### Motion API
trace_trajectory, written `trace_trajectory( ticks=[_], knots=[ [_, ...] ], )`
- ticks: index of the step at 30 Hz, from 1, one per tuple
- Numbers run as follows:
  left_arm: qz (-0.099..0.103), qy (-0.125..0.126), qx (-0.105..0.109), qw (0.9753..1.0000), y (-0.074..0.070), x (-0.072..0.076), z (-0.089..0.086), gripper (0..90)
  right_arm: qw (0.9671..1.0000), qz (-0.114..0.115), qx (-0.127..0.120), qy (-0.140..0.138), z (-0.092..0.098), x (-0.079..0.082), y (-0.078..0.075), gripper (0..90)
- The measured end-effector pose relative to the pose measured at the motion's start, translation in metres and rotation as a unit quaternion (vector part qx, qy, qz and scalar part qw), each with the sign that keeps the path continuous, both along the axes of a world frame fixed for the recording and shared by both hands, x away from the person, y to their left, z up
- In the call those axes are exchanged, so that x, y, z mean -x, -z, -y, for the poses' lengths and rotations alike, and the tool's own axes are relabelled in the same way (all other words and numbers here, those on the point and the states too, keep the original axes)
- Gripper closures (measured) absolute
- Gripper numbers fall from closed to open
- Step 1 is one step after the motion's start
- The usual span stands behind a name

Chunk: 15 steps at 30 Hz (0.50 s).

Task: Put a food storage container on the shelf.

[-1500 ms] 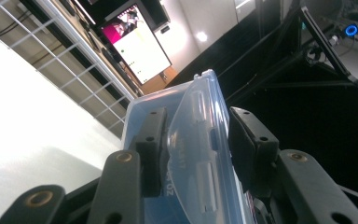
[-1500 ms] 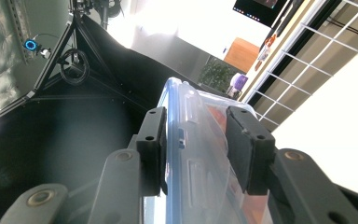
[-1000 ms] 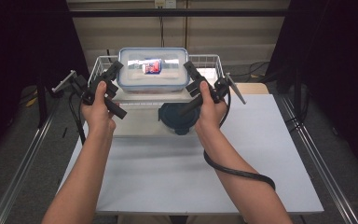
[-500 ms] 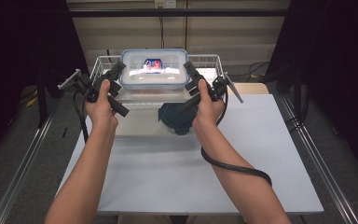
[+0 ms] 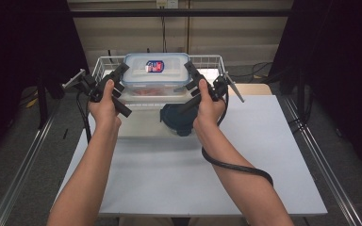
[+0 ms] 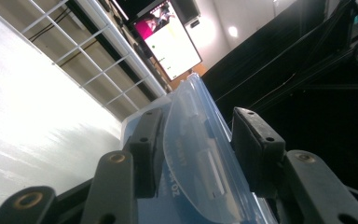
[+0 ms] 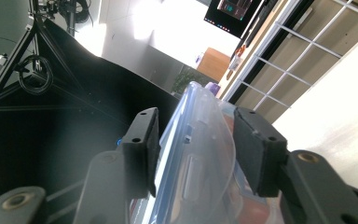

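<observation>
1. The worktop (image 5: 264,155) is a pale sheet, with a white wire basket (image 5: 207,60) at its far edge, at twelve o'clock from the person. The basket rim looks like the nearest obstacle for anything carried over it.
2. The clear plastic food container (image 5: 155,75) is held up above the near part of the basket, at twelve o'clock, level and lid up. It has a blue-trimmed snap lid with a small label on top, and something reddish shows through its wall. I judge it stiff in the walls but smooth and fairly slick, moderately light, with contents that could shift if it tips.
3. A dark round object (image 5: 176,117) lies on the worktop just below the container, at about six o'clock from it, near the right hand.
4. The left gripper (image 5: 120,77) takes the container's end at nine o'clock. In the left gripper view its fingers (image 6: 144,149) are clenched over the lid's end flap (image 6: 191,158), one finger on each face.
5. The right gripper (image 5: 191,75) takes the opposite end at three o'clock. In the right gripper view its fingers (image 7: 142,144) pinch the flap there (image 7: 200,158) in the same way.
6. The flaps are thin, hinged tabs, so they can flex or unlatch under load. A safer hold, in my judgement, is deep on the flap against the rim, with both ends kept level and squeezed evenly so the smooth plastic does not slide out.
</observation>
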<state>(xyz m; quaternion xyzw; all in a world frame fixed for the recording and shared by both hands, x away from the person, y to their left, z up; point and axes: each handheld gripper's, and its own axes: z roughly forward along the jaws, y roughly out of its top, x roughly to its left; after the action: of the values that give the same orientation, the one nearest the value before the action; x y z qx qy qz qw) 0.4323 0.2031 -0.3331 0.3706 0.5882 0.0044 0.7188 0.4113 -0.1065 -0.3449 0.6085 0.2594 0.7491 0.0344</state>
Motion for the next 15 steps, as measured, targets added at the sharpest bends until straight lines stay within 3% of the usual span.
trace_trajectory(
  ticks=[5, 11, 15],
  knots=[
    [-0.005, -0.001, -0.020, 0.9998, -0.001, 0.000, 0.004, 52.3, 0.9999, 0.002, 0.014, 0.010, -0.002, -0.001, -0.003, 38.7],
    [0.018, -0.007, -0.058, 0.9981, -0.005, 0.006, 0.005, 42.8, 0.9982, 0.017, 0.058, 0.001, 0.002, 0.002, -0.005, 34.5],
    [0.037, -0.010, -0.068, 0.9969, -0.009, 0.011, 0.002, 36.8, 0.9972, 0.025, 0.070, -0.006, 0.004, 0.008, -0.007, 30.5]
  ],
)
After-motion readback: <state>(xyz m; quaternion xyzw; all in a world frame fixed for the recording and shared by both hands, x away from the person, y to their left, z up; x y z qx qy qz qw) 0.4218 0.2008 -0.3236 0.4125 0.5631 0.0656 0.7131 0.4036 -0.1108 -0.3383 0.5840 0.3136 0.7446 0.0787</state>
